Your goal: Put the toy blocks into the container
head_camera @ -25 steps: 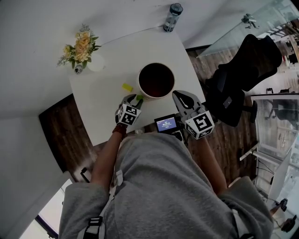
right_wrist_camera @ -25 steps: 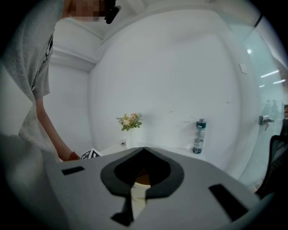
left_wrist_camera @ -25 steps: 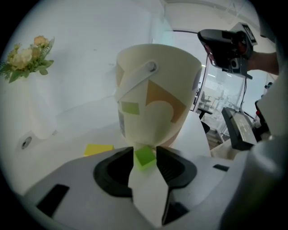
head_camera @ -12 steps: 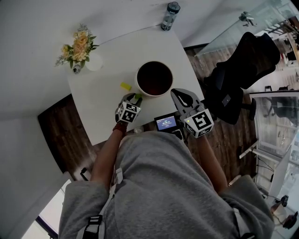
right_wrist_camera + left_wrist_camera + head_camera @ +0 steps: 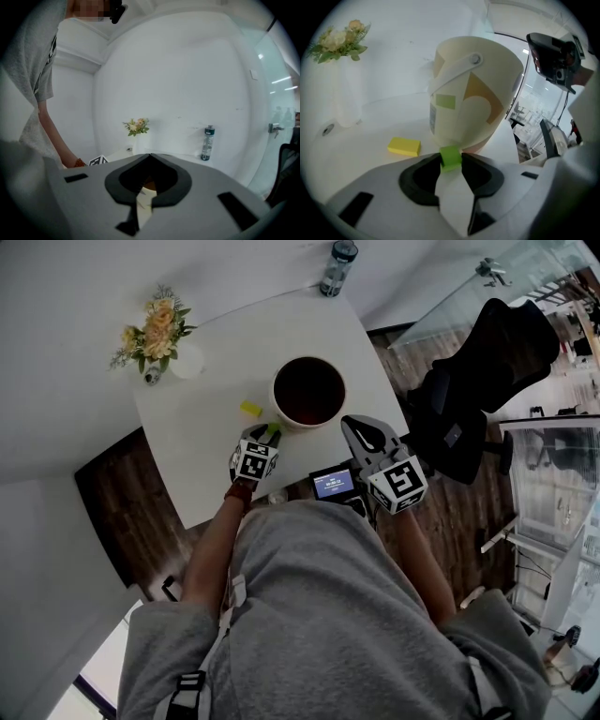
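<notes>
A cream bucket (image 5: pixel 308 392) with a dark inside stands on the white table (image 5: pixel 206 451); in the left gripper view the bucket (image 5: pixel 473 93) shows its white handle. My left gripper (image 5: pixel 271 433) is at the bucket's near left side. Its jaws are closing, and their tips pinch a small green block (image 5: pixel 450 157). A yellow block (image 5: pixel 250 409) lies flat on the table left of the bucket, also in the left gripper view (image 5: pixel 404 146). My right gripper (image 5: pixel 353 425) hovers at the bucket's near right side, and its tips (image 5: pixel 150 155) meet with nothing between them.
A vase of flowers (image 5: pixel 155 329) stands at the table's far left corner and a water bottle (image 5: pixel 335 266) at the far right edge. A black office chair (image 5: pixel 487 381) is to the right of the table. A small screen (image 5: pixel 333 486) sits between the grippers.
The head view has drifted a little. Both grippers stay beside the bucket, and the green block remains in the left jaws.
</notes>
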### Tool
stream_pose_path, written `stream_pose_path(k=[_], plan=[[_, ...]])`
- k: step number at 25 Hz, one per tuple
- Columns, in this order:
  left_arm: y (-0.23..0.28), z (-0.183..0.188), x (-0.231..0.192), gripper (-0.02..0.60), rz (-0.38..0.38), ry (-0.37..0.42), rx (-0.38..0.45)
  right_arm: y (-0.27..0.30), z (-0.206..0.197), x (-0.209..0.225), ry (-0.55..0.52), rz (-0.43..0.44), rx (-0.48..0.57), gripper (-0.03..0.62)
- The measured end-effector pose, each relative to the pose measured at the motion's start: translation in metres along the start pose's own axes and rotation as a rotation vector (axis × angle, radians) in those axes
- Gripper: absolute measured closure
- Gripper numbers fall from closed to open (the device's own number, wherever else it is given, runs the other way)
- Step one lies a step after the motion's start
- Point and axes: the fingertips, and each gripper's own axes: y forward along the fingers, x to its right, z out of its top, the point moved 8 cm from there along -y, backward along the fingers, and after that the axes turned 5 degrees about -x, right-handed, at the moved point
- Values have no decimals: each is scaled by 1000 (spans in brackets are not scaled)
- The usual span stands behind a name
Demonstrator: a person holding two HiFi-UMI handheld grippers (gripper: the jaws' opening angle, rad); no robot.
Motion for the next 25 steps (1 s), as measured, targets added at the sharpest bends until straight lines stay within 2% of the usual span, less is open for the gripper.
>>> stream_pose_path(k=[5, 16, 25], plan=[[-23, 7, -3, 437, 16, 29, 34, 4, 0, -4, 2, 11, 5, 591], [-88, 36, -2, 437, 81, 49, 196, 20, 7, -5, -15, 57, 29, 591], [-122, 73, -3, 437, 130, 75, 310, 28, 9, -4, -14, 69, 42, 591]])
